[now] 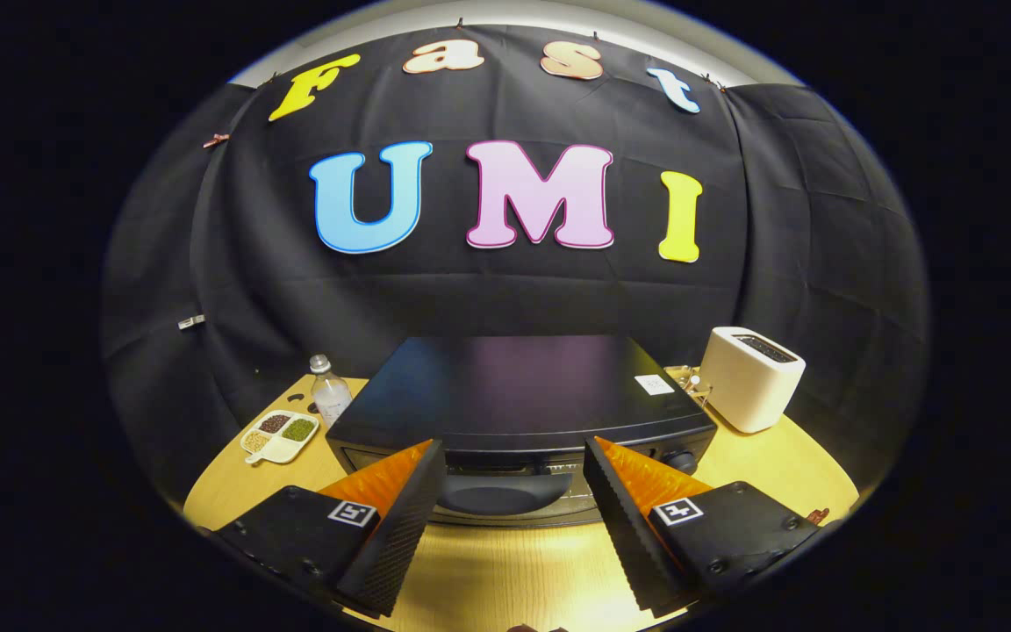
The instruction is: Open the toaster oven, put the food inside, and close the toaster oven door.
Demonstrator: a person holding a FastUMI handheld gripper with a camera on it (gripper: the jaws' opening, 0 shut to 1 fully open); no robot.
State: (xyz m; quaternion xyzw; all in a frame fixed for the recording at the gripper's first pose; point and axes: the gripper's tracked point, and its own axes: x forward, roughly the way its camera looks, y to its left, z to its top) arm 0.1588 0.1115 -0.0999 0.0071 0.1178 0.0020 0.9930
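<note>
Your claw (514,456) is wide open, its 2 black fingers (400,518) spread apart with nothing between them but bare table and the front of the toaster oven. Each finger has an orange wedge behind its ribbed pad and a small square black-and-white marker on its base.

The toaster oven (519,391) sits straight ahead of you, just beyond the fingertips, in the middle of the round wooden table (505,570). It is a low black box with a flat, glossy top. Its door (505,496) looks shut, the dark glass window showing between your fingertips. A knob (679,459) sits at the right end of the front panel, just beyond the right fingertip. A small white label (654,384) lies on the top near the right rear corner.

To the left of the oven, well apart from your fingers, a white divided dish (279,434) holds 3 portions of small grains or seeds: dark, green and pale. Just behind it, next to the oven's left side, stands a clear plastic bottle (328,391) with a pale cap, upright.

To the right of the oven, near the table's far edge, stands a white slot toaster (751,377), upright. Between it and the oven there is a small clear item too small to make out.
</note>
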